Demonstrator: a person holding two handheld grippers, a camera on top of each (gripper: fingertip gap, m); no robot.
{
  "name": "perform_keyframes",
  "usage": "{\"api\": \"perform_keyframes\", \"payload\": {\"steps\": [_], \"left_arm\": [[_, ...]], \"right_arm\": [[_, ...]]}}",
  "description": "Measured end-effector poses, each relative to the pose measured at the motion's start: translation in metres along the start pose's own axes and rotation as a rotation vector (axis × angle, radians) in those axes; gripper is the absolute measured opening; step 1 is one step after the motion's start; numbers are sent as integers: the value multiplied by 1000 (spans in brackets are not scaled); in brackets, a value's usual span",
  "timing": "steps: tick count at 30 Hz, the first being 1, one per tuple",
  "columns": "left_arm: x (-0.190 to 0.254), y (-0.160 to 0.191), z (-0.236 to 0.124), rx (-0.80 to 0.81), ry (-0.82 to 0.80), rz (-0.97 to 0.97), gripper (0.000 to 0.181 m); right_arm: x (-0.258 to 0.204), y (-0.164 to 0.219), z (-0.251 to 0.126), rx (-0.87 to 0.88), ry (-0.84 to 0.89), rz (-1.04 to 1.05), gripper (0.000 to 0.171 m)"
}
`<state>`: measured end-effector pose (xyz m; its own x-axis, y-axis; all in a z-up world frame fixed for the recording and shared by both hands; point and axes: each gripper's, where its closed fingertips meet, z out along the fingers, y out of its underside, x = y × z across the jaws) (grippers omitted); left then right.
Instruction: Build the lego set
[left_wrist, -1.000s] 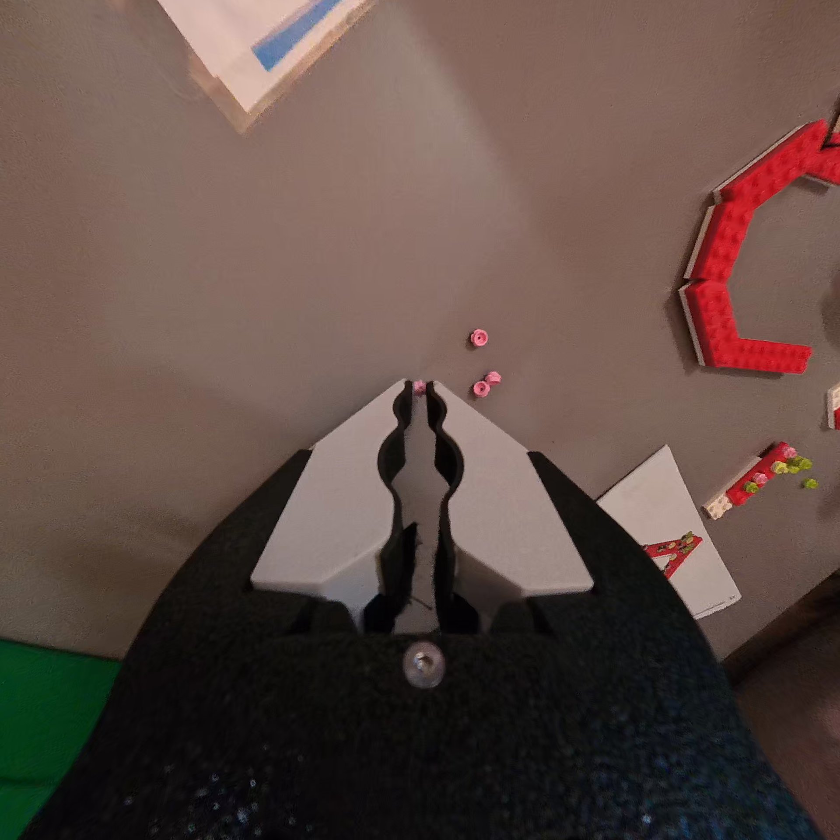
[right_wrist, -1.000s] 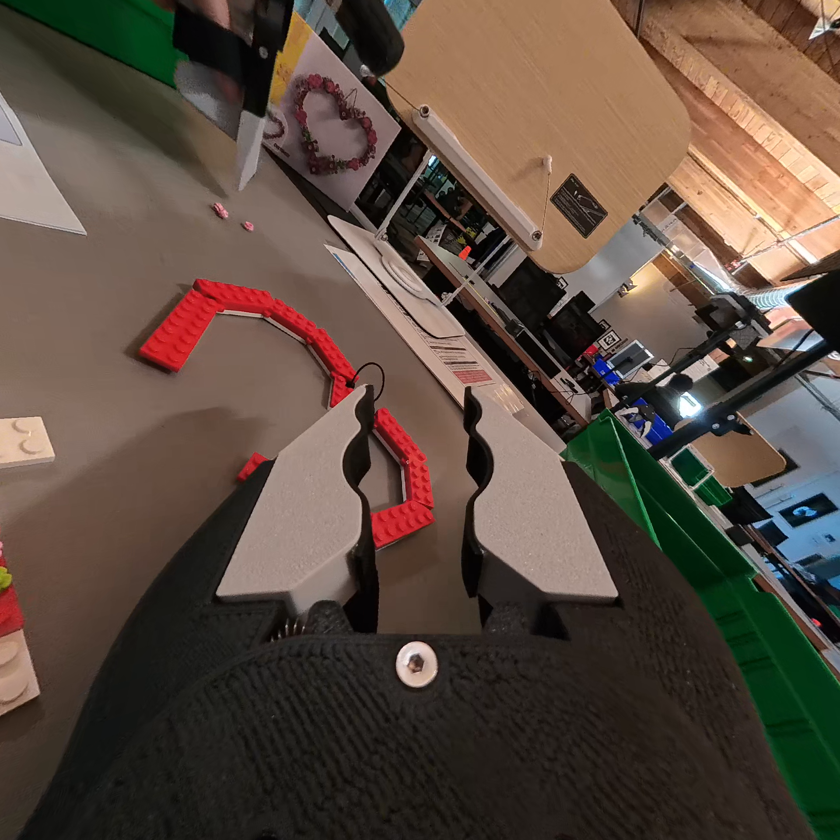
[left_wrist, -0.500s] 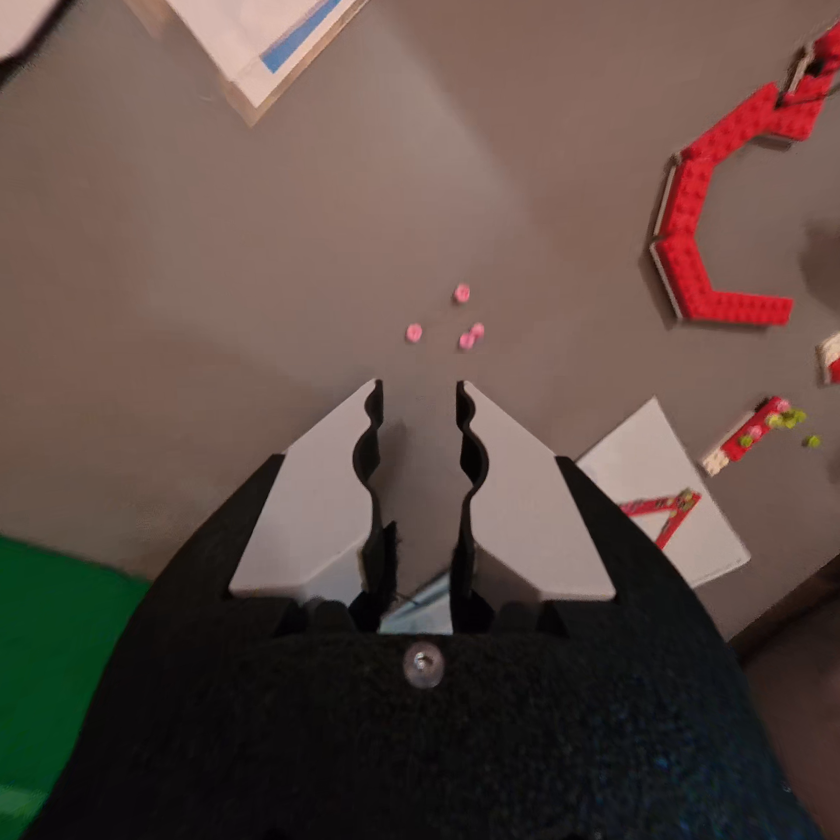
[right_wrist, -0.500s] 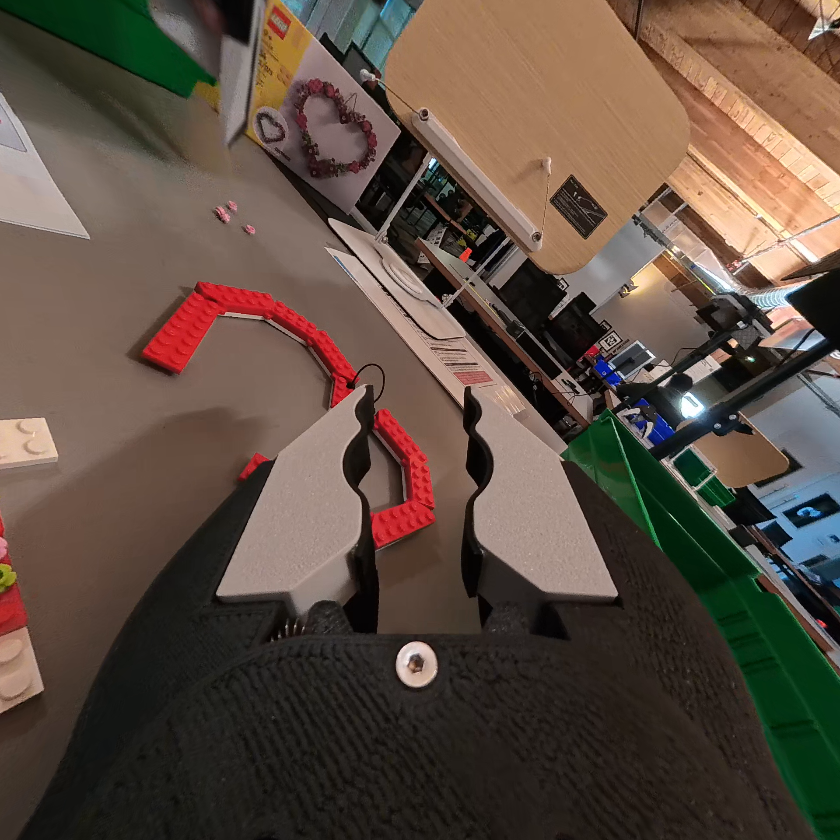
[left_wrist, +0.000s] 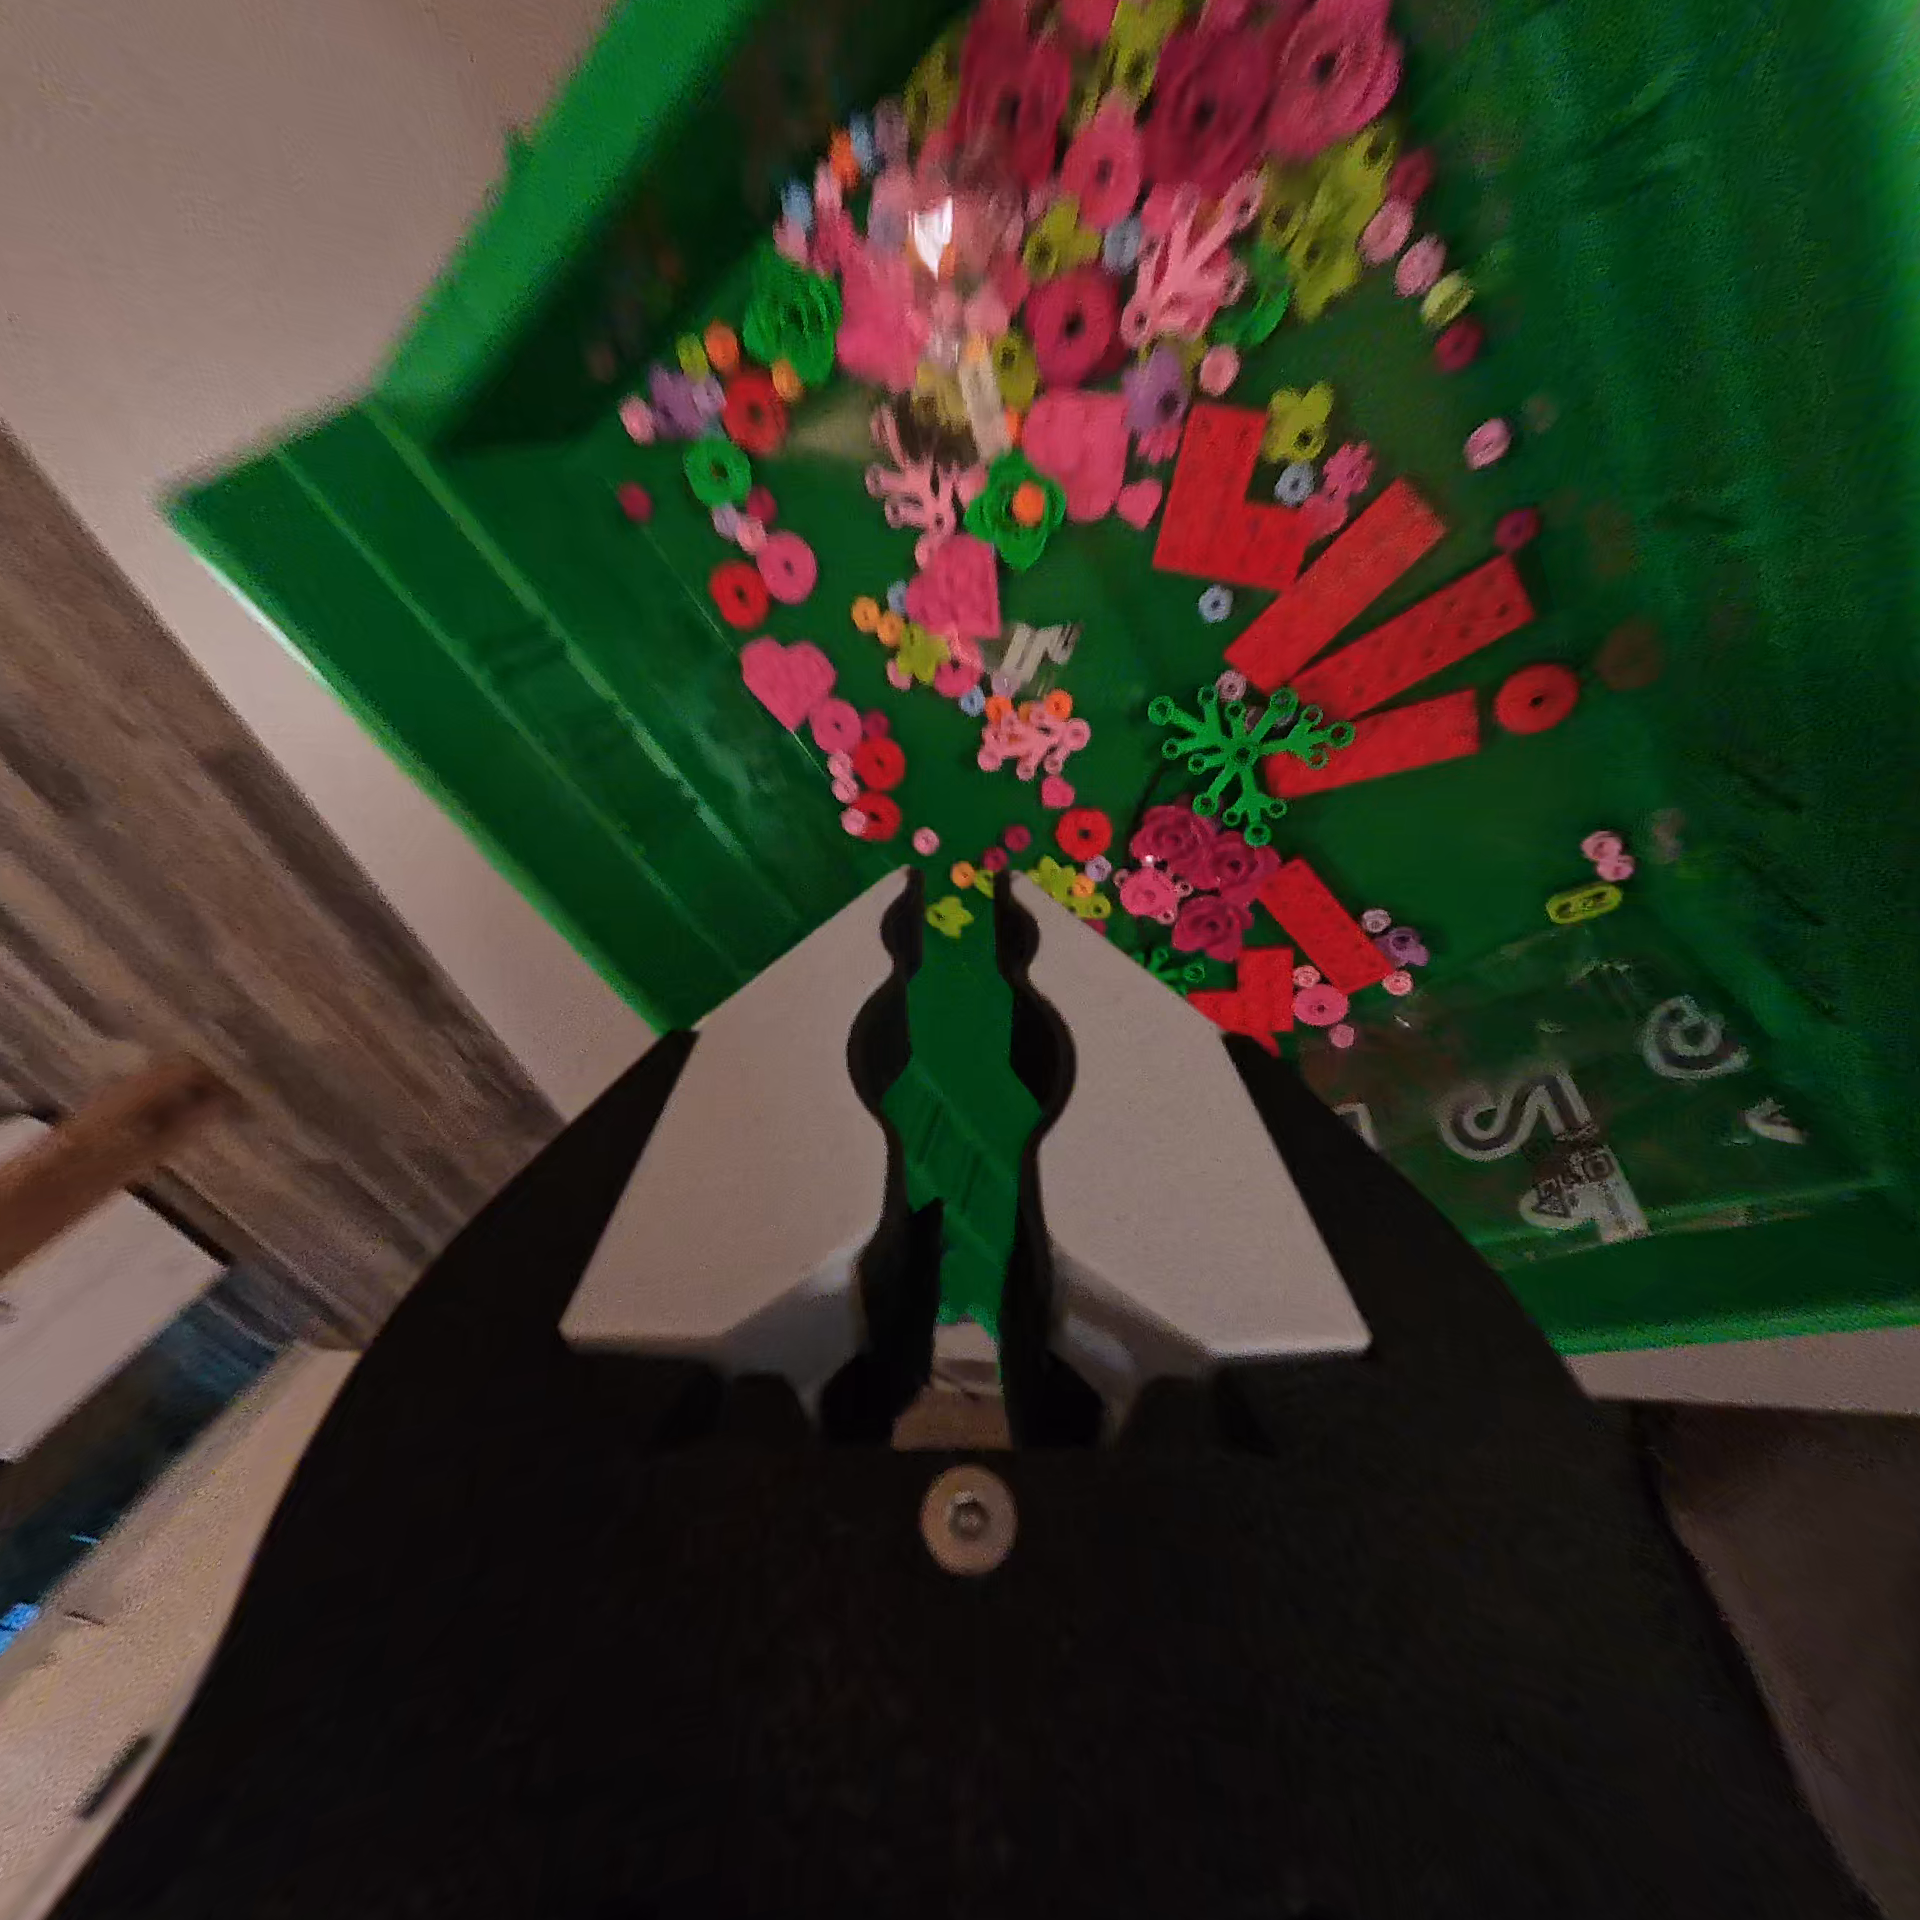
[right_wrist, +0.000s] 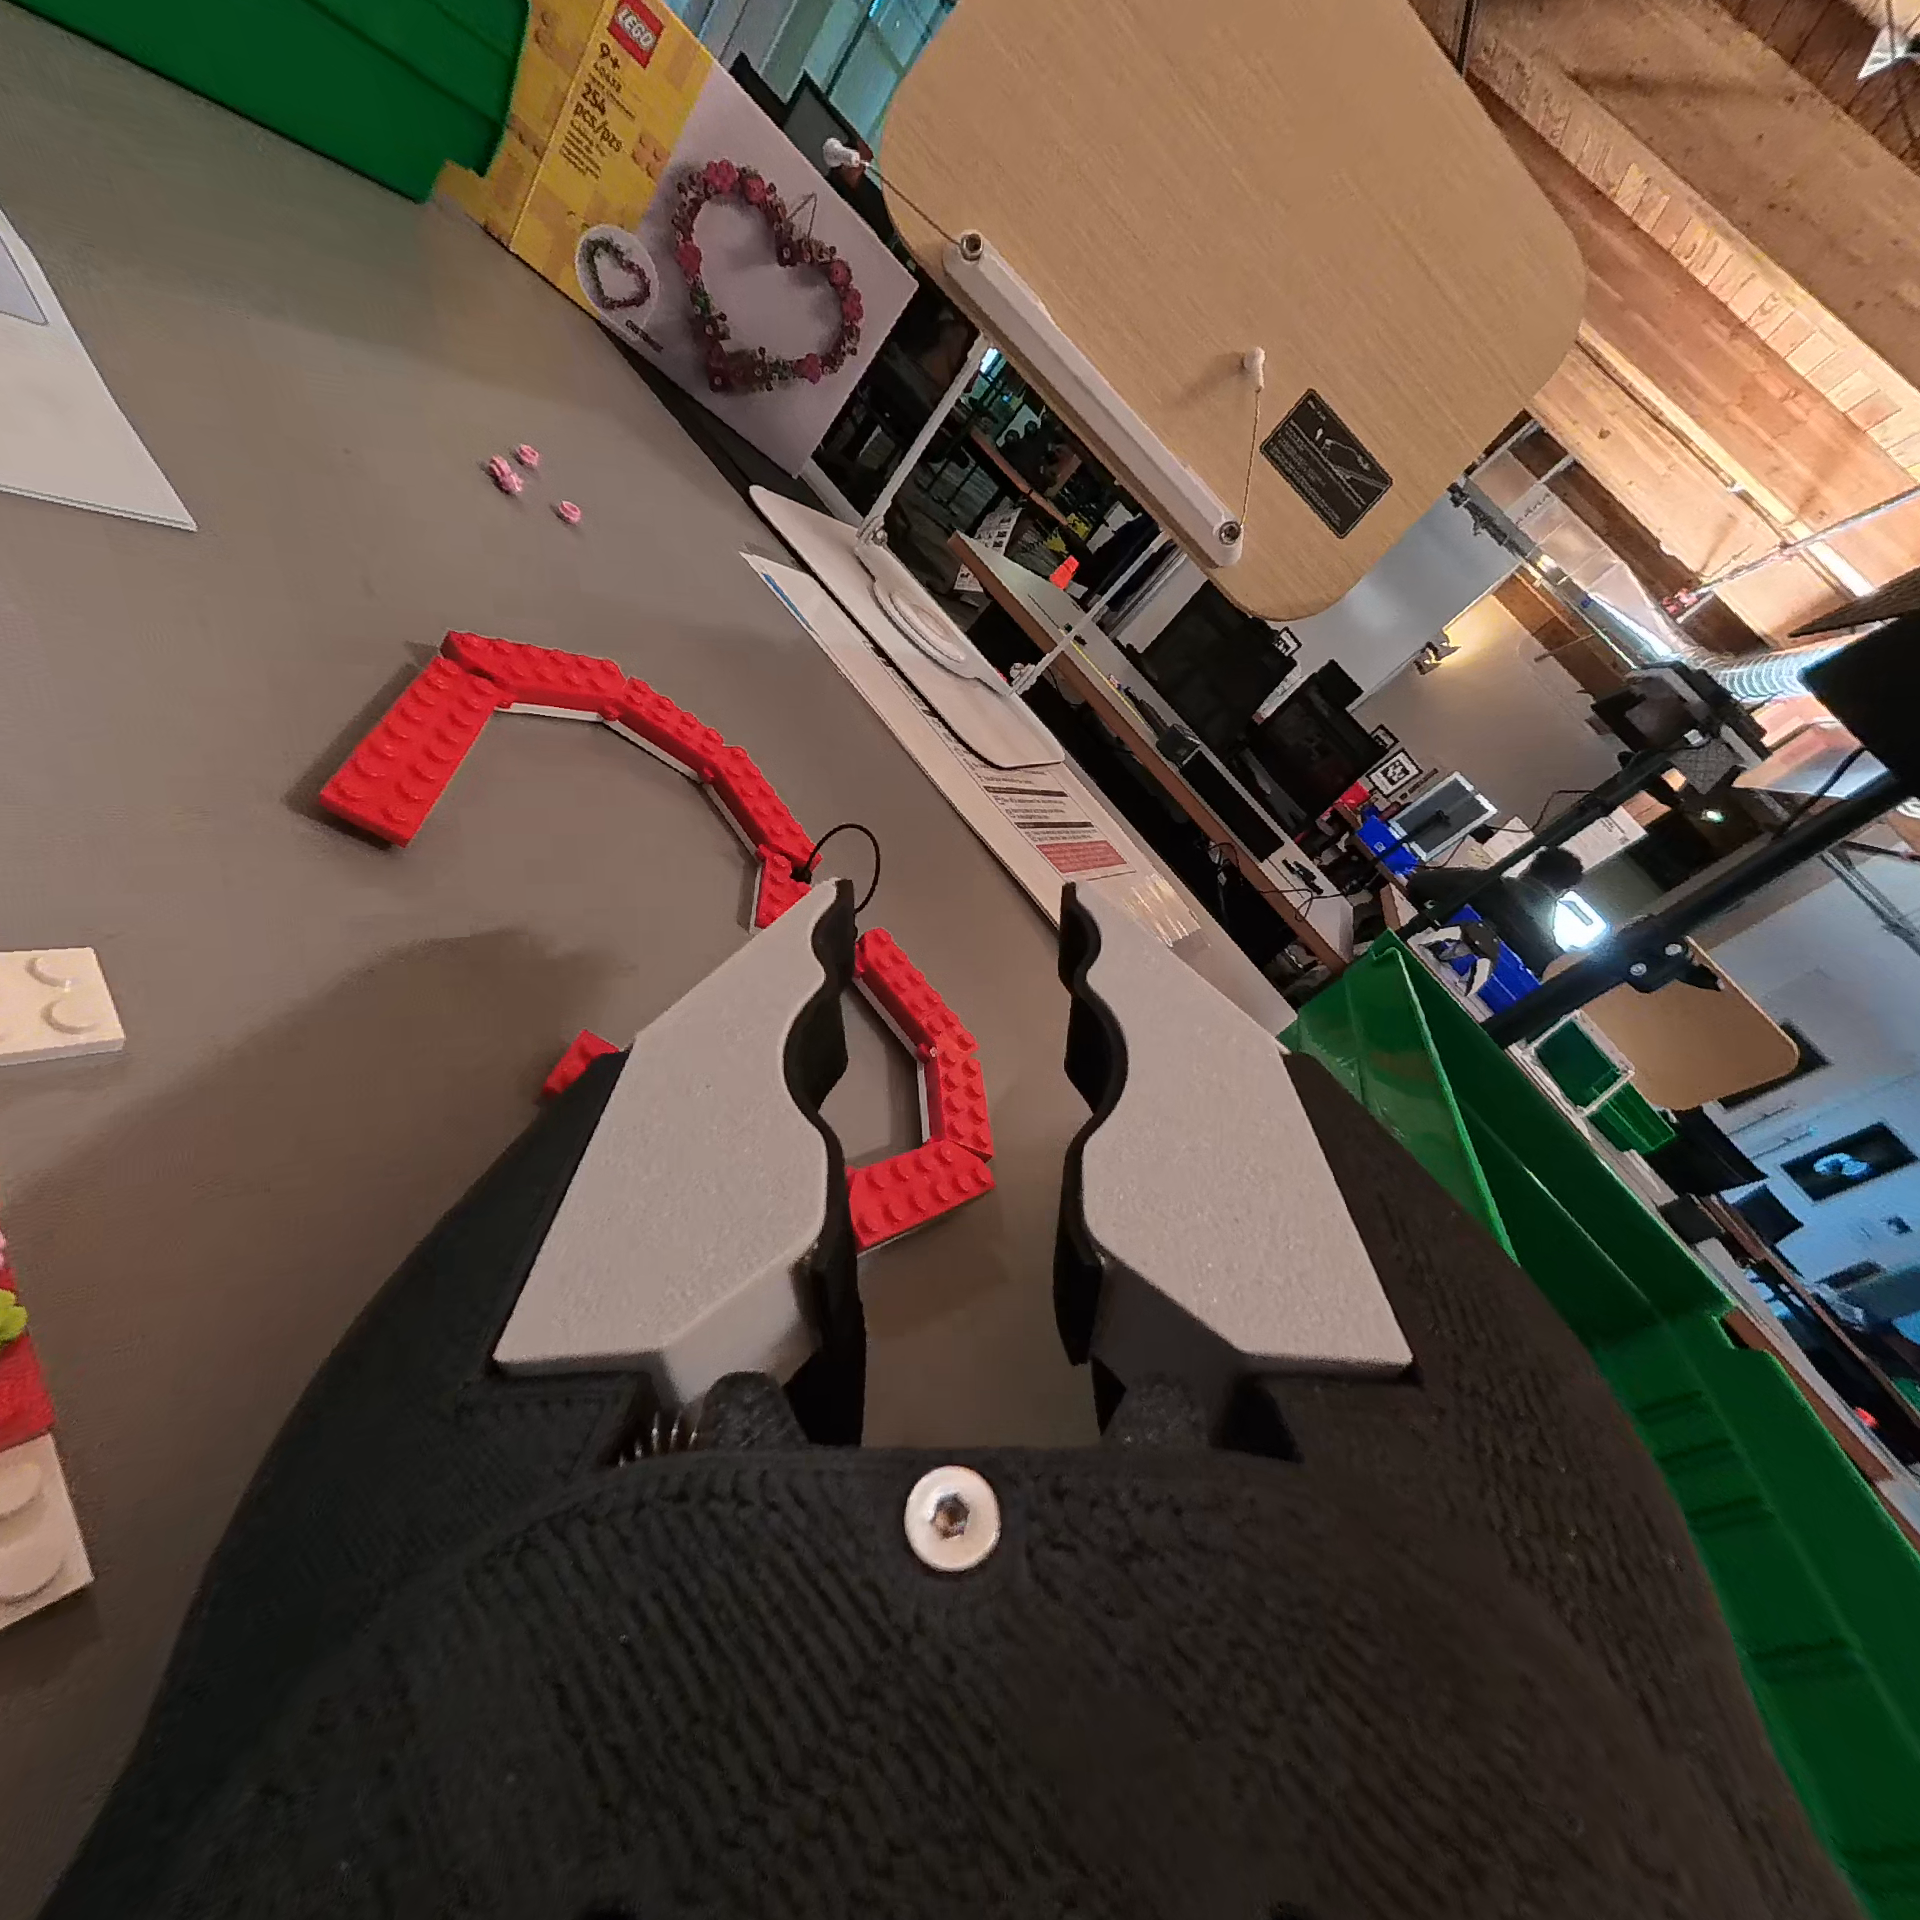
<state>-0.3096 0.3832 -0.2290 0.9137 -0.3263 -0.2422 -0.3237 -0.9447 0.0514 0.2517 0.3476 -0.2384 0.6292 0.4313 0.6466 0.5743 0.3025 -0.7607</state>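
My left gripper (left_wrist: 958, 883) hangs over a green bin (left_wrist: 582, 665) holding several loose Lego pieces: pink and red flowers (left_wrist: 1070, 322), red plates (left_wrist: 1382, 634) and a green leaf piece (left_wrist: 1242, 753). Its jaws are narrowly apart and hold nothing; a lime flower (left_wrist: 948, 916) lies in the bin below the gap. The view is blurred. My right gripper (right_wrist: 951, 904) is open and empty, low over the grey table above the red heart-shaped frame (right_wrist: 665, 727). Several small pink studs (right_wrist: 525, 473) lie on the table beyond the frame.
The yellow set box (right_wrist: 675, 208) stands at the table's far edge. A white plate (right_wrist: 52, 1008) and a red-and-white sub-assembly (right_wrist: 21, 1392) lie at the left. An instruction sheet (right_wrist: 62, 416) lies far left. A second green bin (right_wrist: 1558, 1195) stands at the right. The tips of one gripper are about 55 centimetres away from the tips of the other.
My left gripper let go of a pink stud on the table, opened, then swung over to the green parts bin with its jaws narrowed. My right gripper has barely moved.
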Motion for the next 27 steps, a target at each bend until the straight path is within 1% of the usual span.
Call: {"api": "perform_keyframes", "payload": {"steps": [1, 3, 6, 8, 10, 14, 18, 22, 27], "left_arm": [[0, 6, 9, -29, 39, -33, 10], [1, 15, 28, -83, 88, -70, 7], [2, 29, 54, -174, 96, -74, 6], [11, 32, 66, -198, 143, -100, 10], [12, 36, 75, -223, 140, -112, 11], [7, 34, 83, -224, 110, -154, 12], [-1, 31, 85, -212, 71, -177, 12], [-10, 34, 87, -233, 22, -176, 14], [-9, 31, 92, -224, 64, -201, 13]], "right_arm": [[0, 0, 0, -2, 1, -1, 38], [0, 1, 0, -4, 3, -3, 38], [-1, 0, 0, -6, 2, -8, 38], [-1, 0, 0, -7, 1, -11, 38], [-1, 1, 0, -9, 1, -11, 38], [-1, 1, 0, -8, 1, -9, 38], [-1, 1, 0, -9, 0, -9, 38], [-1, 1, 0, -9, 1, -9, 38], [-1, 1, 0, -10, 0, -10, 38]]}}
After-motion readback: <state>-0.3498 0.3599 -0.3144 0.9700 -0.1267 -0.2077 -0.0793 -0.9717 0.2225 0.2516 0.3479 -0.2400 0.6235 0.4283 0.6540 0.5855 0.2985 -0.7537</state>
